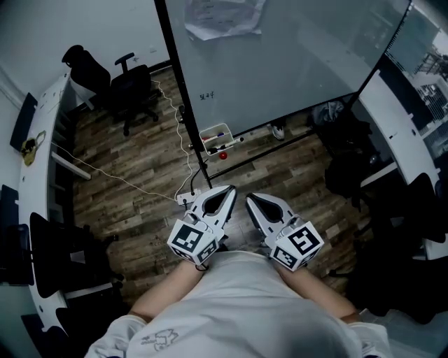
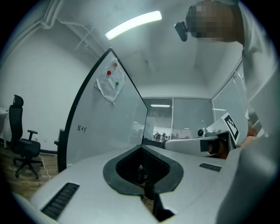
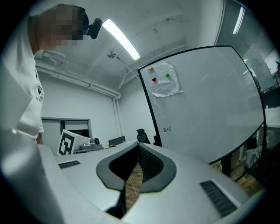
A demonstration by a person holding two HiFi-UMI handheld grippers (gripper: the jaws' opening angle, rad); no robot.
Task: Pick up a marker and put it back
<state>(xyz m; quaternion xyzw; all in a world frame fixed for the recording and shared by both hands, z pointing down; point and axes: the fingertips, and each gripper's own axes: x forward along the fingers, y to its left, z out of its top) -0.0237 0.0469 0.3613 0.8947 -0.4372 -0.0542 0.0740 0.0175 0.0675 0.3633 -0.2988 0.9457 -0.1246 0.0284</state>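
- The markers [image 1: 218, 134] lie in a small white tray [image 1: 204, 138] at the lower edge of the whiteboard [image 1: 280, 63], far ahead of the person and a little left of centre. None has been picked up.
- I cannot tell how many markers the tray holds. One with a blue cap shows, and the darker shapes beside it are too small to separate.
- One red round thing [image 1: 222, 155] shows just on the near side of the tray.
- The left tongs [image 1: 227, 191] are pressed together at the tips, and only the dark hollow of the pads lies between them.
- The right tongs [image 1: 250, 198] are likewise closed and empty, with wooden floor [image 1: 133, 161] showing through the slit below the tips.
- Both pairs are held side by side close to the person's body, well apart from the tray, and point toward the board.
- The step in hand, as I judge it, is the reach.
  - One pair should go forward and spread wide before it arrives at the tray.
  - It should then straddle a single marker across the barrel without nudging its neighbours.
  - The lift should clear the tray rim, and the return should release only once the marker rests along the tray.
- Counted:
  - two pairs of tongs, one whiteboard and one tray
  - one paper sheet [image 1: 220, 17] near the board's top under three magnets [image 3: 154, 79]
  - two office chairs [image 1: 133, 87] at the far left
  - one white cable [image 1: 119, 180] across the floor
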